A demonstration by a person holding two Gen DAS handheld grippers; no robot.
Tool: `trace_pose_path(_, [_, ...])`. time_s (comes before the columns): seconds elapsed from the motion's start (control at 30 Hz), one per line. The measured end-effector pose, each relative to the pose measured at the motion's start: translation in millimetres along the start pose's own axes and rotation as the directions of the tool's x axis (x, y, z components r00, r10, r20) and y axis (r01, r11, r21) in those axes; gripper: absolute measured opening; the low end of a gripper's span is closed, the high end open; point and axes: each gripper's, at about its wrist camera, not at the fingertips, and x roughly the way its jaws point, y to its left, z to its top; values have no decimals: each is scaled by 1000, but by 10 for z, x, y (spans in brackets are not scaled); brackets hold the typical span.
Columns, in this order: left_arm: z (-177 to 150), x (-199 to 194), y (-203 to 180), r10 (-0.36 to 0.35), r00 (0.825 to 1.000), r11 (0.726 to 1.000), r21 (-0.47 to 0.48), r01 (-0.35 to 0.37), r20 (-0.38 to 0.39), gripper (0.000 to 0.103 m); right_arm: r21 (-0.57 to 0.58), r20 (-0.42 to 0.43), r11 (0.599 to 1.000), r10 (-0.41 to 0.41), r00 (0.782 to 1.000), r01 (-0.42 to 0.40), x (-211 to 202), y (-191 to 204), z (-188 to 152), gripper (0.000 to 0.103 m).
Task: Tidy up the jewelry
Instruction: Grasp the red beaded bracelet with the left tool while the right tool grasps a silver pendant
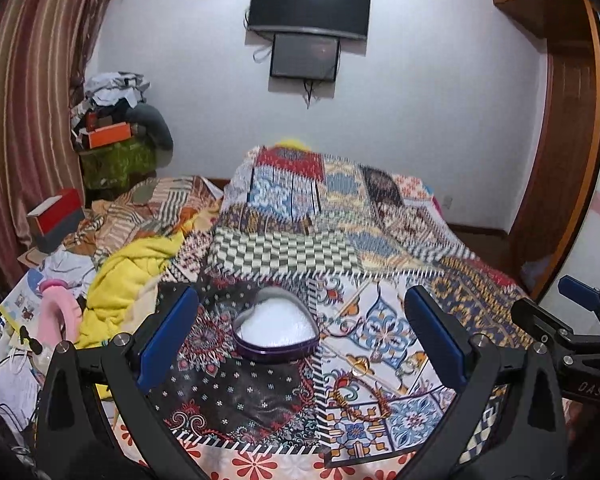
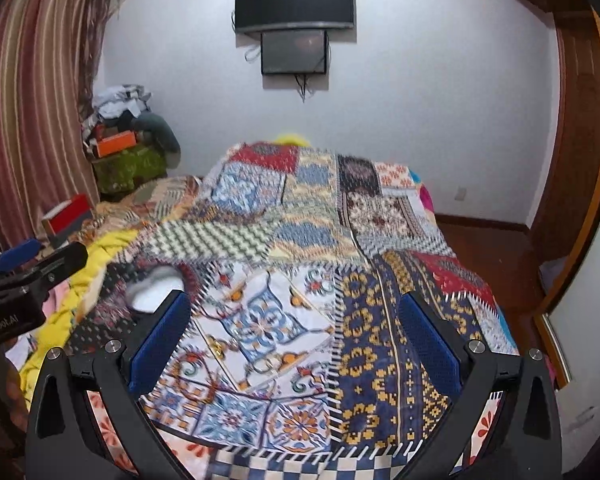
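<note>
A purple heart-shaped tin (image 1: pixel 276 330) with a white lining sits open on the patchwork bedspread (image 1: pixel 284 248), straight ahead between my left fingers. My left gripper (image 1: pixel 302 298) stands open and holds nothing. Right of the tin lie a gold ring (image 1: pixel 360 366) and a beaded bracelet (image 1: pixel 358 404). In the right wrist view the tin (image 2: pixel 152 288) is blurred at the left, partly behind a finger. Two rings (image 2: pixel 220 346) (image 2: pixel 268 364) lie on the cloth between the fingers of my right gripper (image 2: pixel 294 301), which is open and empty.
The bed is heaped on the left with a yellow blanket (image 1: pixel 124 280), a red box (image 1: pixel 56 216), papers and cables. Clothes and an orange box (image 1: pixel 110 136) are stacked in the far corner by a striped curtain. A wooden door frame (image 1: pixel 560 160) stands on the right.
</note>
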Motion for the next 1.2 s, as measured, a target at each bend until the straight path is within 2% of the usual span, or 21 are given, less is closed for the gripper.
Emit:
trace_pose_path(0.17, [-122,286,-50,15,997,999,40,-12,-81,103,-17,-94,999,-32,995,30,275,-116,-146,103])
trace_pose_path(0.33, [-285,591,-108,6,984,997,83,9,-178,103,-26,-167,999,-31,985,27,459,-200,-264,103])
trace_pose_path(0.57, [-531,905,-156,-42,949,993,94,75,-312,103,-43,-230,999,-10,973,1,650,-229,-380,103])
trace_pose_path(0.77, [-713,1100,-168,-66,919,990,90,109,-389,87,-1,-277,998,61,959,-64,834,-224,-431,101])
trace_pose_path(0.93, [-779,1196,-139,-97,899,988,67,139,-427,67,23,-320,992,125,939,-124,979,-198,-437,81])
trace_pose_path(1.03, [-823,1241,-138,-134,878,984,42,173,-459,52,30,-337,988,154,929,-153,1023,-160,-460,78])
trace_pose_path(1.1, [-834,1244,-164,-139,877,982,50,181,-460,51,25,-346,987,160,924,-161,1045,-130,-477,78])
trace_pose_path(1.2, [-839,1249,-188,-166,869,977,42,209,-467,39,21,-361,985,166,918,-169,1074,-99,-506,77])
